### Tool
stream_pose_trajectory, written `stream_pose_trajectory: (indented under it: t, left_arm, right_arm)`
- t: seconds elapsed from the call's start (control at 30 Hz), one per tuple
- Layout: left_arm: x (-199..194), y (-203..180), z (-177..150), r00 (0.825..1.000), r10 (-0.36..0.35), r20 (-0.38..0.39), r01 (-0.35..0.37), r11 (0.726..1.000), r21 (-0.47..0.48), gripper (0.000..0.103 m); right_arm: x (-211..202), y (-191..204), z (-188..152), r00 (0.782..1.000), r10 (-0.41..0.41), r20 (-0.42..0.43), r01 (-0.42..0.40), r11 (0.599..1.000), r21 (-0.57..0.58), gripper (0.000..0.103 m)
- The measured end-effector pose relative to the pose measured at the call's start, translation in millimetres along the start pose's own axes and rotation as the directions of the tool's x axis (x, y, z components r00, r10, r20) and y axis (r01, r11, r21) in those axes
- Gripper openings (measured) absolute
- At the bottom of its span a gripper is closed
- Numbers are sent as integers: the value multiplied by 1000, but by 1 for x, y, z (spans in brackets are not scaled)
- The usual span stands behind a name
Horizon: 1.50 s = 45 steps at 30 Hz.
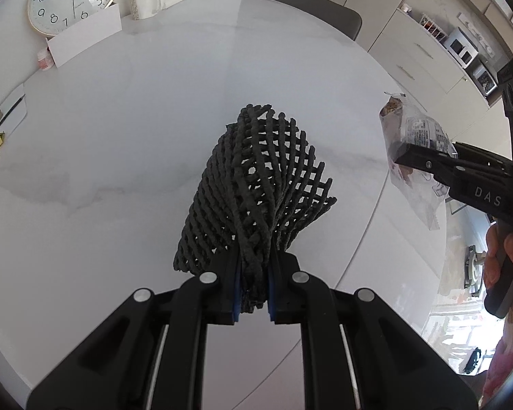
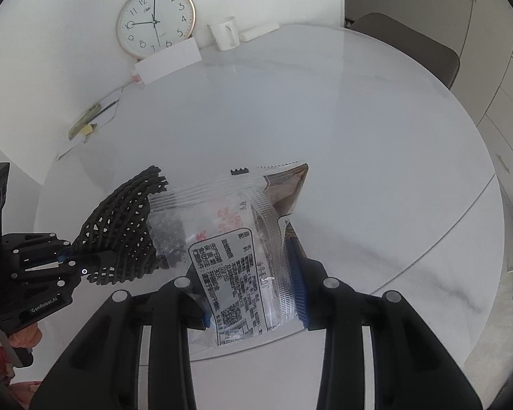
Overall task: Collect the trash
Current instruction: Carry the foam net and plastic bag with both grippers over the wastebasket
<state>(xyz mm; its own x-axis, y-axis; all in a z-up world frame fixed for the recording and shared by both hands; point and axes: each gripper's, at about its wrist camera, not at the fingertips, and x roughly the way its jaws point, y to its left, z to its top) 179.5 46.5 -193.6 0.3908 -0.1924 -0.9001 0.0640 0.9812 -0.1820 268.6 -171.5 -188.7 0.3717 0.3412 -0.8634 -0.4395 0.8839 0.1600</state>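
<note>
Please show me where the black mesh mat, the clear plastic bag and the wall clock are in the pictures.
black mesh mat (image 1: 256, 184), left wrist view, middle of its bunched netting.
clear plastic bag (image 2: 229, 239), right wrist view, on its printed label.
wall clock (image 2: 155, 21), right wrist view, centre of the dial.

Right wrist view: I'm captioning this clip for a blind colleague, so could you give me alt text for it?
The right gripper pinches a clear printed plastic wrapper above a round white table. At left, the left gripper holds a bunched black foam net. A wall clock and white mug stand at the table's far edge.
</note>
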Motion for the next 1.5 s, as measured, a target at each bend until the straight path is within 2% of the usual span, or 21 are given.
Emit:
stream_pose_trajectory:
  t: [0.17,0.3,0.47,0.6,0.73,0.93,1.07,1.17,1.37,1.5]
  left_arm:
    - [-22,-15,-34,1000,11,1,-11,1000,-20,11]
    - [-36,-32,-65,1000,16,3,-16,997,-77,11]
    - [-58,-82,-115,996,81,39,-75,988,-133,11]
    - [-68,-128,-165,994,99,53,-86,973,-215,11]
    - [-66,-168,-209,997,75,3,-72,965,-251,11]
    - [-59,-212,-241,996,78,-46,-86,973,-215,11]
    - [-56,-235,-255,995,80,-55,-87,985,-149,11]
    - [-53,-247,-276,996,54,-71,-62,992,-114,11]
    - [-53,-254,-322,996,20,-86,-28,995,-95,11]
    - [-52,-258,-342,992,41,-123,-55,993,-109,11]
  right_arm:
    - [-28,13,-37,999,42,13,-43,998,44,36]
    - [-51,22,-69,997,71,18,-72,997,12,36]
    - [-87,19,-118,991,134,25,-132,989,-70,37]
    - [-114,8,-162,983,180,16,-176,973,-148,38]
    - [-133,-12,-210,978,209,-23,-210,962,-174,38]
    - [-154,-35,-274,981,186,-57,-194,960,-202,38]
    - [-157,-46,-315,984,155,-92,-171,967,-190,38]
    - [-152,-49,-347,982,132,-135,-153,975,-159,38]
    - [-117,-42,-379,973,79,-218,-108,986,-125,38]
    - [-90,-41,-394,967,49,-252,-92,983,-160,38]
